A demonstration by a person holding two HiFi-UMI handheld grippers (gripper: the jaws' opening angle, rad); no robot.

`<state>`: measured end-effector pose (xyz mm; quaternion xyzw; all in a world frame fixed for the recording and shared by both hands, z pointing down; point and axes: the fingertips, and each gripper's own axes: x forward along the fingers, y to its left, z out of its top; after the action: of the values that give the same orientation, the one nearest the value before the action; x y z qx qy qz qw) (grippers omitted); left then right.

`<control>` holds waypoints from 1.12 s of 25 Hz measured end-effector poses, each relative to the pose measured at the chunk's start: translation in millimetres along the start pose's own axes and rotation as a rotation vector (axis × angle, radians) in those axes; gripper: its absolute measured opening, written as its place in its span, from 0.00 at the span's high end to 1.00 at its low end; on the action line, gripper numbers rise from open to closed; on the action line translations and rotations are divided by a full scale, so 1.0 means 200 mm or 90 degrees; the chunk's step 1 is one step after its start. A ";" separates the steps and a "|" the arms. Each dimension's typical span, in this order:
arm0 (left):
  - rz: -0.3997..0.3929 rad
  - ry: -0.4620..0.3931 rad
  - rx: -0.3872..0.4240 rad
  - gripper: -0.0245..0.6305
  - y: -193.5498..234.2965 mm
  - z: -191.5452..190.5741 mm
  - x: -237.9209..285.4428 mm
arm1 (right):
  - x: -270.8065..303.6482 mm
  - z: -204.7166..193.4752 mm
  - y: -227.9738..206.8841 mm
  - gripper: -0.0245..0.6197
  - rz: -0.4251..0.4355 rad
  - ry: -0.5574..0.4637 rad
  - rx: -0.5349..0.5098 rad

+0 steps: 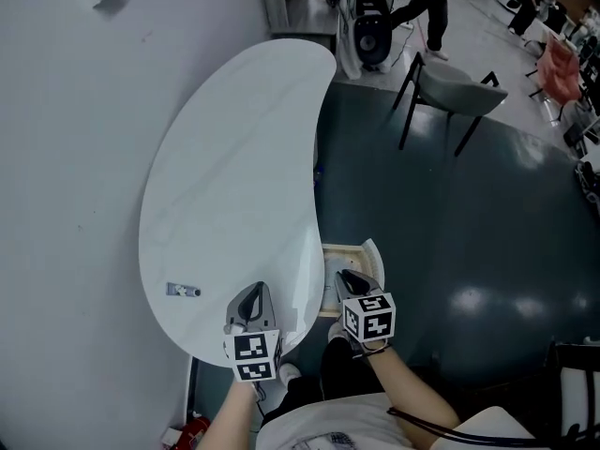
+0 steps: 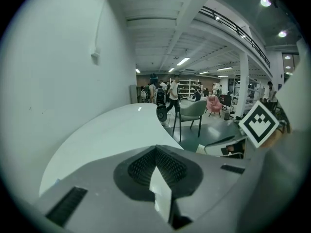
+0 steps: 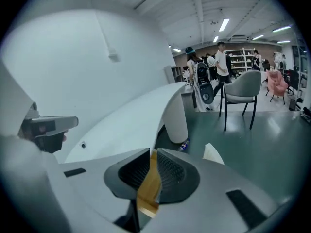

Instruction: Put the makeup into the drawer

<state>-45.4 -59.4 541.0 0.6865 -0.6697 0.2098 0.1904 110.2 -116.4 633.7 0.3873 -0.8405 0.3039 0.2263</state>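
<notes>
White table [image 1: 234, 157] bears makeup [image 1: 183, 291] at lower left, lying crosswise, nearer the left gripper [image 1: 251, 300] (jaws together, empty) than the right gripper [image 1: 354, 281] (jaws barely apart, empty) over the drawer [image 1: 328, 293].

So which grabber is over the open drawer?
The right gripper: it is above the open drawer, while the left gripper is over the white table.

The person is holding the left gripper [image 1: 253, 291] and the right gripper [image 1: 347, 276] side by side and apart, low in front of the body. Both are pointing forward and tilting downward. The left forearm [image 1: 234, 418] and right forearm [image 1: 412, 392] are reaching forward behind them. The left jaws are meeting at their tips, gripping nothing. The right jaws are standing a thin slit apart, holding nothing.
</notes>
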 end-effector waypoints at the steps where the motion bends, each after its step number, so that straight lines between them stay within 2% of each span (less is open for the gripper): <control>1: 0.001 -0.006 0.001 0.94 0.03 0.00 -0.04 | -0.04 0.02 0.06 0.87 0.005 -0.011 -0.004; 14: 0.019 -0.069 -0.004 0.94 0.37 -0.06 -0.67 | -0.44 0.09 0.84 0.93 0.037 -0.108 -0.061; 21: 0.042 -0.105 -0.030 0.94 0.57 -0.07 -0.97 | -0.57 0.12 1.22 0.93 0.064 -0.142 -0.111; 28: 0.037 -0.161 0.000 0.94 0.63 -0.01 -1.26 | -0.73 0.13 1.56 0.93 0.095 -0.174 -0.151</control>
<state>-175.5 150.1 403.4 0.6875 -0.7083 0.1267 0.0984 -52.1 100.9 419.8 0.3320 -0.9197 0.1637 0.1310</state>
